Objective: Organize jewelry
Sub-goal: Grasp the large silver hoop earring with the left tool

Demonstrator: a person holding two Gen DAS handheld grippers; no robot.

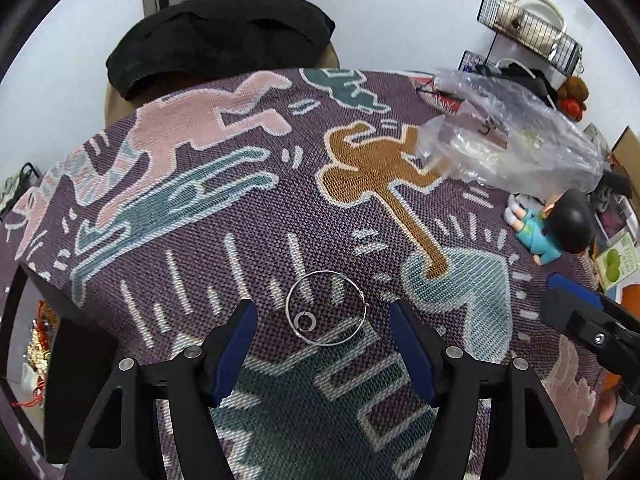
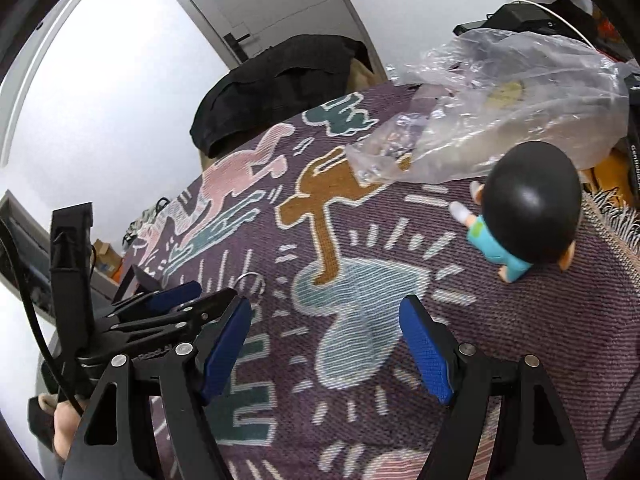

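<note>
Hovering wide open and empty, left gripper [image 1: 323, 344] straddles hoop earring [image 1: 326, 308] (small ring [image 1: 305, 322] inside); thin wire may slip on woven cloth [image 1: 240, 208].

Right view: hoop [image 2: 252, 280] mostly hidden behind the left tool [image 2: 192, 300], only its top arc shows; small ring not visible there. Left view: right tool [image 1: 580, 320] cut by the frame edge, only one blue pad and part of the body show, jaw gap unreadable there. Bag [image 1: 508, 148] far ahead of the left tool: contents blurred through crinkled plastic, can't identify. Figure [image 2: 524, 208] faces away, front hidden. Worktop under the blanket [image 1: 240, 220] fully covered. Hand [image 2: 64, 428] below the left tool mostly cut off.
</note>
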